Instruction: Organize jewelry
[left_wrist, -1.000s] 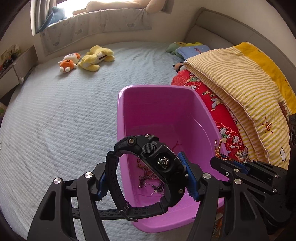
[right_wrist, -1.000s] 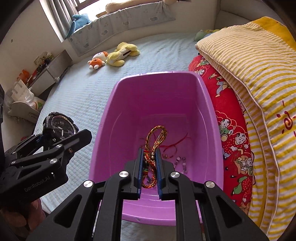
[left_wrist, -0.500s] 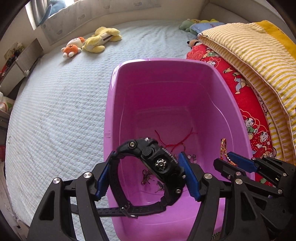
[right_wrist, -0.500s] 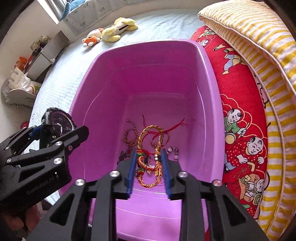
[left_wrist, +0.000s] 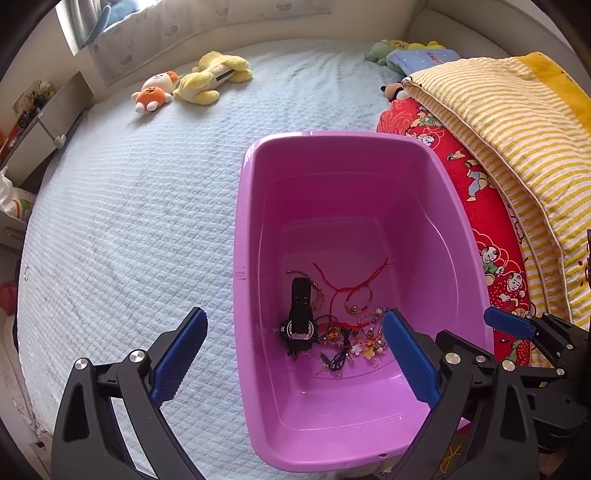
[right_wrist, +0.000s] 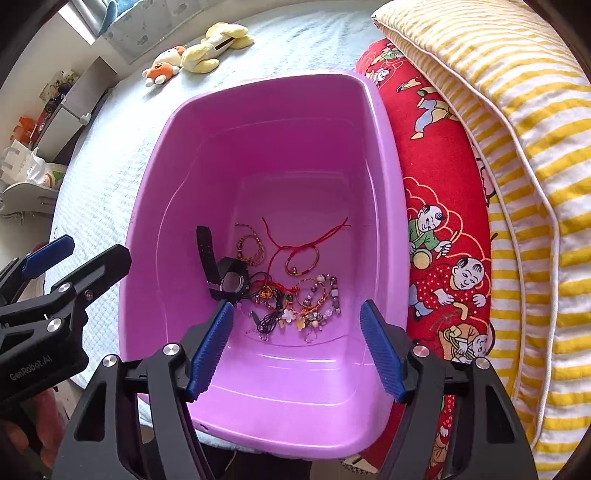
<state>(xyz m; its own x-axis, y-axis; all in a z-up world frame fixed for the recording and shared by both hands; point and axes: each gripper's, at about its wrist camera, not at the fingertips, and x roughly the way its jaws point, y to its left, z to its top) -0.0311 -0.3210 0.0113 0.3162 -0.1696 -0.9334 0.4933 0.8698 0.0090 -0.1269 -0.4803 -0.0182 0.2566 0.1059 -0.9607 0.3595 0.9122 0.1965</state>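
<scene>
Where hidden rightward, watch strap (left_wrist: 301, 295) unobscured.

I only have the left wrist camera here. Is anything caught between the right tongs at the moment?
Observer: No. In the right wrist view the right tongs hold nothing; the jaws are opening over the purple tub.
Operator: What is directly below them?
Observer: A beaded bracelet with flower charms, lying on the tub floor beside the black watch.
Operator: How do my left tongs look from that side?
Observer: The left tongs sit outside the tub's left wall, jaws opening, nothing between them. Part of a hand shows under their body in the bottom corner.
</scene>
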